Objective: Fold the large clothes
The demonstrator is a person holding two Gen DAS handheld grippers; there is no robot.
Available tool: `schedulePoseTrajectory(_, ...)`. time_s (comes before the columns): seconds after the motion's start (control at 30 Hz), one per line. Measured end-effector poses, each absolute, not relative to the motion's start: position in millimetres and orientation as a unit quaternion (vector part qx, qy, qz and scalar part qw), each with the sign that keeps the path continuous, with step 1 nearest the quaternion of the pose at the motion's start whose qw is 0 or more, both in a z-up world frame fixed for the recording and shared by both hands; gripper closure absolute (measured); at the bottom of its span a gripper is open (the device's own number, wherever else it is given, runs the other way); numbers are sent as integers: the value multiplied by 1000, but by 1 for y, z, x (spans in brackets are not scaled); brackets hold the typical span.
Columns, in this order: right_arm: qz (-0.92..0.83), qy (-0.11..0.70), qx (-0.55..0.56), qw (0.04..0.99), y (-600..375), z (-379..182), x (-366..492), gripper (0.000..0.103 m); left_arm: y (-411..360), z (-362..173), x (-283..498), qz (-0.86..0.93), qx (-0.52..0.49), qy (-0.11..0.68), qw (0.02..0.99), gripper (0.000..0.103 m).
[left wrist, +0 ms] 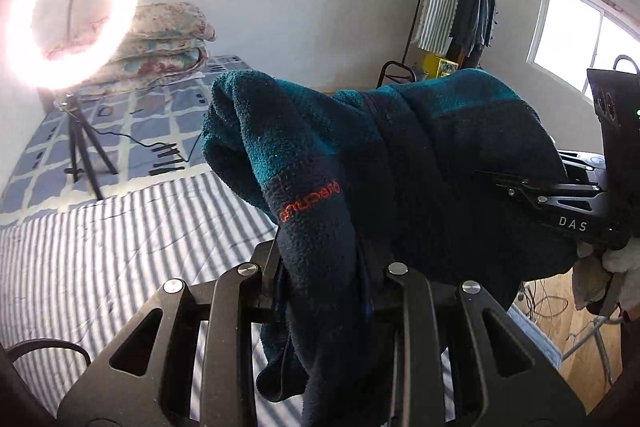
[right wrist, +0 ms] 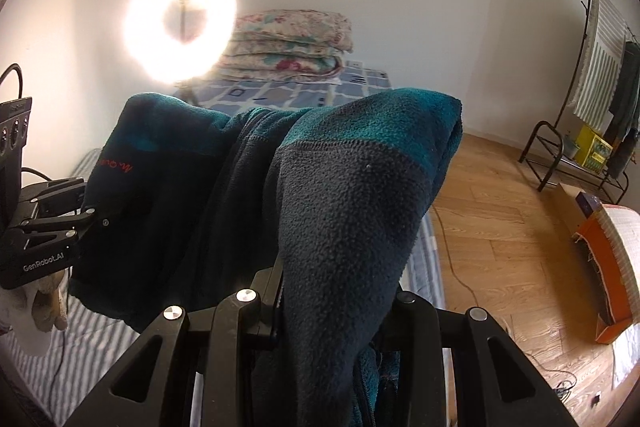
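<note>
A thick teal-and-navy fleece garment [left wrist: 400, 163], nubbly, with orange embroidered lettering too small to read, hangs bunched above the grey-striped bed [left wrist: 100, 259]. The left tool [left wrist: 324, 279] pinches one fold; the right tool [right wrist: 332, 299] pinches another. "DAS" and "GenRobot.AI" mark the tools.

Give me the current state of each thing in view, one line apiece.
Fleece jacket: lifted off the bed, bunched, stretched between both grippers.
Left gripper: shut on the fleece jacket.
Right gripper: shut on the fleece jacket.
Ring light: switched on, standing on its tripod on the bed.
Quilts: folded and stacked at the bed's far end.
Striped sheet: spread flat.
</note>
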State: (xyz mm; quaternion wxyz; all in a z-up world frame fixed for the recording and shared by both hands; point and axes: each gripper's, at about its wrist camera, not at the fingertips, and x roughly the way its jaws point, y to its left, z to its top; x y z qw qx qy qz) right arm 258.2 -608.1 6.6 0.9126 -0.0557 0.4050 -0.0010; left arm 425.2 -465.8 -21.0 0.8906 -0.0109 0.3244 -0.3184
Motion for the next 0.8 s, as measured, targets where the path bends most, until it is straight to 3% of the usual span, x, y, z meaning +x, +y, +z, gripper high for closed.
schedulePoseTrajectory(0.8, -8, 447, -32, 894, -706, -75, 436, 72, -542, -105, 603, -289, -72, 383, 874, 77)
